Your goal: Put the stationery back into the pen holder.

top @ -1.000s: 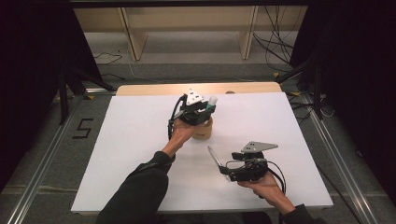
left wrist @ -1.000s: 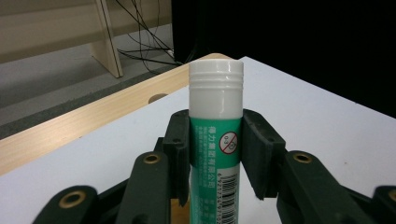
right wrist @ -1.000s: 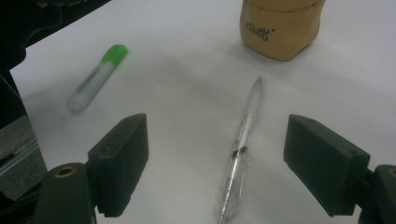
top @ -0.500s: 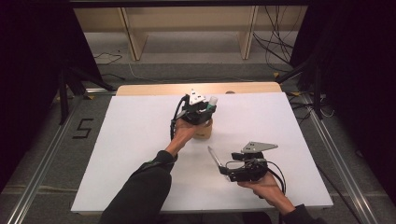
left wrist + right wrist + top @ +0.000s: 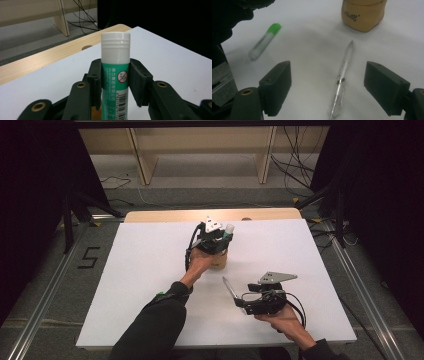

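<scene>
The left gripper (image 5: 115, 82) was clenched on a green-and-white glue stick (image 5: 115, 75), held upright with its white cap clear of the pads, probably so it could drop end-first into the tan holder (image 5: 218, 260) directly beneath it in the high view; the right gripper (image 5: 328, 85) stood released, jaws wide on either side of a clear pen (image 5: 342, 75) lying on the white table (image 5: 140, 270), seemingly lined up to grasp it; a green-capped marker (image 5: 263, 41) lay apart, nearer the person's sleeve.
</scene>
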`<act>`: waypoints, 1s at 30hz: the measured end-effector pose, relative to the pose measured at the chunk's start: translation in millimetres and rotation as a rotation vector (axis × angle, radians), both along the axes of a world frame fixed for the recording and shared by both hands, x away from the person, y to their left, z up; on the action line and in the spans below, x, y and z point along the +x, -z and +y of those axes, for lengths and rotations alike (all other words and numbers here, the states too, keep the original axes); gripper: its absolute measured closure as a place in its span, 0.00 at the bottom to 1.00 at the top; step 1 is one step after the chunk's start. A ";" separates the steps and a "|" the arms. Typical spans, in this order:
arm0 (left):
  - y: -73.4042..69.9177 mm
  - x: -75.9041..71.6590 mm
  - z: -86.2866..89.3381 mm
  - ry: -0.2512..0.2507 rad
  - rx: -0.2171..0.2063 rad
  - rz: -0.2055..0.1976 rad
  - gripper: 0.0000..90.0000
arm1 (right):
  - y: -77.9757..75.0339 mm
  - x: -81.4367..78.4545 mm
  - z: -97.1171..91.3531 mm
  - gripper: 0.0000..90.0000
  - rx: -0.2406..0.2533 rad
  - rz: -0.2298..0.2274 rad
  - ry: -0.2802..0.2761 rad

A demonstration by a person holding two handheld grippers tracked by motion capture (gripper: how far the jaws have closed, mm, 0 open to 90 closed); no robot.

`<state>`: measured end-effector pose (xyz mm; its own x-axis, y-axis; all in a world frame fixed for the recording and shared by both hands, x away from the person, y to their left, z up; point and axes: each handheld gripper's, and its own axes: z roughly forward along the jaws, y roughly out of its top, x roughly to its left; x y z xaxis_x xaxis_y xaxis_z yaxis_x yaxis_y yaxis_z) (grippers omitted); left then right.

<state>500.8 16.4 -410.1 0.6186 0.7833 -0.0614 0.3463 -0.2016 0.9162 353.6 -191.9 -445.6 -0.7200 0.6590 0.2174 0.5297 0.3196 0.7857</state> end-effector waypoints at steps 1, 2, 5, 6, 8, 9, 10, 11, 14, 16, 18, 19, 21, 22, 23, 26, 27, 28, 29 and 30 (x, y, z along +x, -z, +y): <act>0.3 -0.1 -0.1 -0.003 -0.004 0.001 0.72 | -0.1 0.0 0.0 0.25 0.000 0.000 0.001; 0.5 0.0 -0.2 -0.008 -0.008 0.003 0.72 | -0.1 -0.1 0.0 0.25 0.001 0.000 0.001; 0.5 -0.2 -0.6 -0.011 -0.008 0.005 0.72 | -0.1 -0.1 0.1 0.25 0.001 -0.001 -0.001; 0.4 -0.2 -0.7 -0.009 -0.007 0.004 0.72 | -0.1 -0.2 0.2 0.25 0.002 -0.001 -0.002; 0.5 0.0 -0.9 -0.013 0.002 0.003 0.72 | -0.3 -0.5 0.3 0.25 0.002 0.000 -0.003; 0.7 0.1 -1.0 -0.015 0.002 0.005 0.72 | -0.3 -0.4 0.4 0.25 0.001 -0.002 -0.005; 1.2 0.3 -1.2 -0.021 -0.004 0.006 0.72 | -0.3 -0.4 0.4 0.25 0.001 -0.001 -0.005; 1.6 0.4 -1.3 -0.026 -0.006 0.006 0.72 | -0.2 -0.4 0.4 0.25 0.001 -0.001 -0.006; 3.0 0.7 -1.7 -0.032 0.001 0.010 0.72 | -0.1 -0.3 0.5 0.25 0.000 -0.001 -0.006; 3.8 0.3 -2.2 -0.032 0.006 0.014 0.72 | -0.1 -0.4 0.5 0.25 0.001 -0.001 -0.006; 4.2 0.4 -2.5 -0.036 0.014 0.017 0.72 | -0.1 -0.4 0.5 0.25 0.001 0.000 -0.007; 4.4 0.4 -2.6 -0.036 0.019 0.016 0.72 | 0.0 -0.4 0.5 0.25 0.001 0.000 -0.007; 5.0 0.4 -3.3 -0.036 0.019 0.020 0.72 | -0.1 -0.5 0.5 0.25 0.001 0.001 -0.007; 5.0 0.4 -3.5 -0.037 0.024 0.023 0.72 | -0.1 -0.5 0.6 0.25 0.001 0.000 -0.007; 5.0 0.4 -3.4 -0.038 0.035 0.026 0.72 | -0.1 -0.4 0.6 0.25 0.001 0.001 -0.007; 5.7 1.0 -3.2 -0.045 0.048 0.048 0.72 | 0.1 -0.4 0.6 0.25 -0.001 0.002 -0.009; 5.8 1.2 -2.5 -0.049 0.058 0.060 0.71 | 0.2 -0.4 0.7 0.25 -0.001 0.001 -0.010; 5.7 1.1 -2.1 -0.048 0.039 0.059 0.70 | 0.1 -0.4 0.7 0.25 -0.001 0.001 -0.010; 4.4 0.7 -1.5 -0.047 0.039 0.065 0.66 | 0.2 -0.4 0.7 0.25 -0.001 0.002 -0.011; 2.6 0.3 -1.6 -0.050 0.033 0.069 0.60 | 0.2 -0.4 0.8 0.25 -0.002 0.001 -0.010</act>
